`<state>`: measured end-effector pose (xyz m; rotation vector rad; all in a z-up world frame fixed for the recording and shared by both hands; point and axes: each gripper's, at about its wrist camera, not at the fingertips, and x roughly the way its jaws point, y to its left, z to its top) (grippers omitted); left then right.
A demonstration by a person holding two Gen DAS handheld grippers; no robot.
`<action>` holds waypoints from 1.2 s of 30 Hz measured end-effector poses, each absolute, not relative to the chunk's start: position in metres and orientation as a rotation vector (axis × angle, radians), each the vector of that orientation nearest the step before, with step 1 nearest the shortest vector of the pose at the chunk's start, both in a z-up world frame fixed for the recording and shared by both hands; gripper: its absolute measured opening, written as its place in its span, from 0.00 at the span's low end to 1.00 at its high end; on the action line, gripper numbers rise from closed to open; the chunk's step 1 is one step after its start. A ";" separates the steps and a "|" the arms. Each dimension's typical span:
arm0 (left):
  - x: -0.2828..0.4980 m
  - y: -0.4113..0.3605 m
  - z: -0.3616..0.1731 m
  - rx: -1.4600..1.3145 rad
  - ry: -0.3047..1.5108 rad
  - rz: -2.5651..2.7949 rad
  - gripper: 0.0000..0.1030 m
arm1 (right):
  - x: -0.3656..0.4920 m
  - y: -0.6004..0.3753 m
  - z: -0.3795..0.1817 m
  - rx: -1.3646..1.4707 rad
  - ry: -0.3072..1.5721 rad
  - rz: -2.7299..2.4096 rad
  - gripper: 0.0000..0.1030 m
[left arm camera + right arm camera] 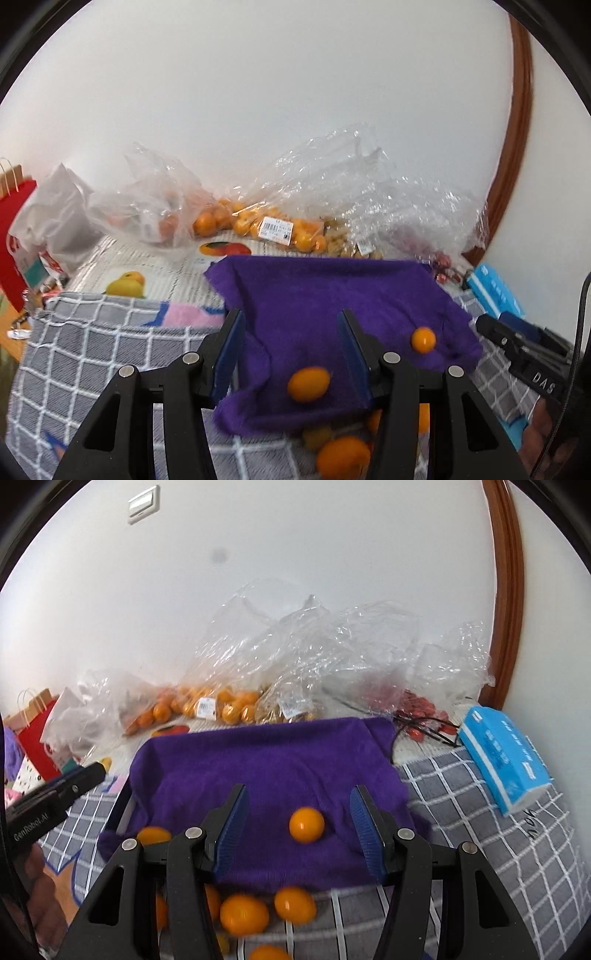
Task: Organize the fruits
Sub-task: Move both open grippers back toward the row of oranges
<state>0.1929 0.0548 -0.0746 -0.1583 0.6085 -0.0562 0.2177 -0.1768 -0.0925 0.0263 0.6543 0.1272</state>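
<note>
Smooth oval kumquats (306, 825) on fuzzy purple towel (266, 760).

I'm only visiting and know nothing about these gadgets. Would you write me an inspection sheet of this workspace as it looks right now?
Surface: grey checked cloth with a purple towel spread over it.
Job's things: small orange fruits; two on the towel, others on the cloth at its near edge.
Clutter: clear plastic bags of orange fruit by the wall, blue tissue pack, red paper bag.
Grippers: left gripper and right gripper both open, holding nothing, above the towel.
Cables: one black cable at the right edge of the left view.
Surroundings: white wall, brown wooden frame, wall switch.
</note>
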 end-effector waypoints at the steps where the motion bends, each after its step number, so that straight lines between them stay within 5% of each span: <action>1: 0.188 0.056 -0.075 -0.159 0.614 -0.060 0.48 | 0.214 -0.177 -0.093 0.026 0.661 0.135 0.55; 14: 0.136 0.090 -0.132 -0.299 0.804 -0.042 0.49 | 0.160 -0.189 -0.116 0.033 0.729 0.193 0.55; 19: 0.122 0.093 -0.152 -0.269 0.852 0.000 0.49 | 0.153 -0.183 -0.150 0.033 0.801 0.243 0.40; 36: 0.108 0.099 -0.167 -0.295 0.827 0.038 0.49 | 0.165 -0.175 -0.190 0.051 0.878 0.307 0.40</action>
